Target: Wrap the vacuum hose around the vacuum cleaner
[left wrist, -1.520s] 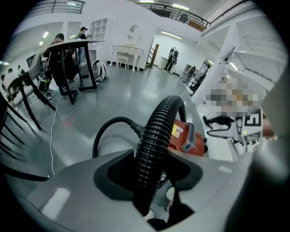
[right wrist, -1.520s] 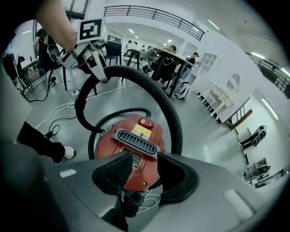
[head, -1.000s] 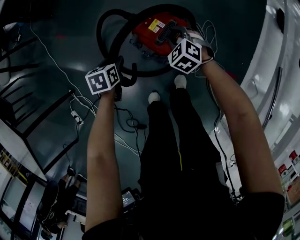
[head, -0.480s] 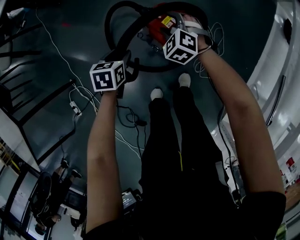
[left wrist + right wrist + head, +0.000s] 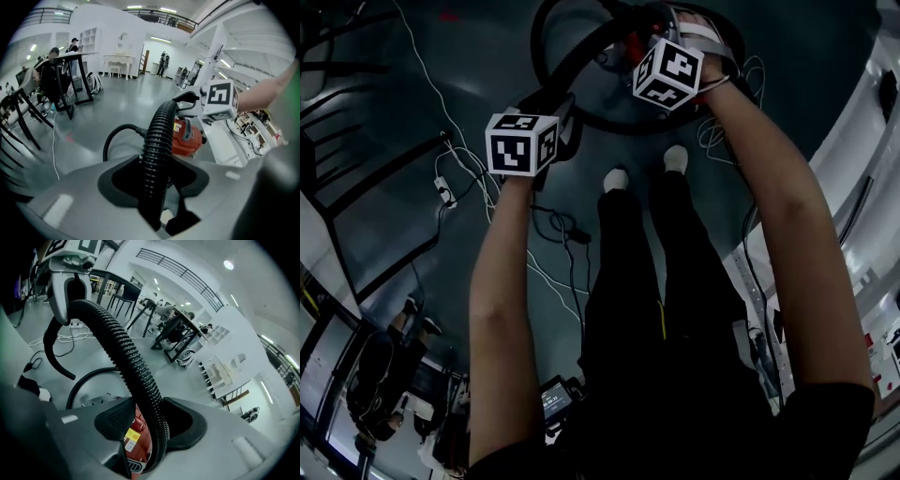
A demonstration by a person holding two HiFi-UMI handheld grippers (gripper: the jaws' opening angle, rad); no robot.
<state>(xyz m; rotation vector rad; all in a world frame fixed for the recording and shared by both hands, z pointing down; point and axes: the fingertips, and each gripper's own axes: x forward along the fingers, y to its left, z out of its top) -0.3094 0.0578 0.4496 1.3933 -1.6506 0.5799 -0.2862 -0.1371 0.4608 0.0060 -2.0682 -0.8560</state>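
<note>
the red vacuum cleaner (image 5: 187, 138) stands on the grey floor (image 5: 93, 103). the black ribbed hose (image 5: 157, 136) makes a loop on the floor just beside the vacuum cleaner, then rises through both claws. the left gripper (image 5: 155, 183), to the left of the vacuum cleaner, is half closed and its pads hold the hose. the right gripper (image 5: 140, 427), above the vacuum cleaner, has just been closing its jaws; the hose lies between them against one pad only, so the grip is loose
</note>
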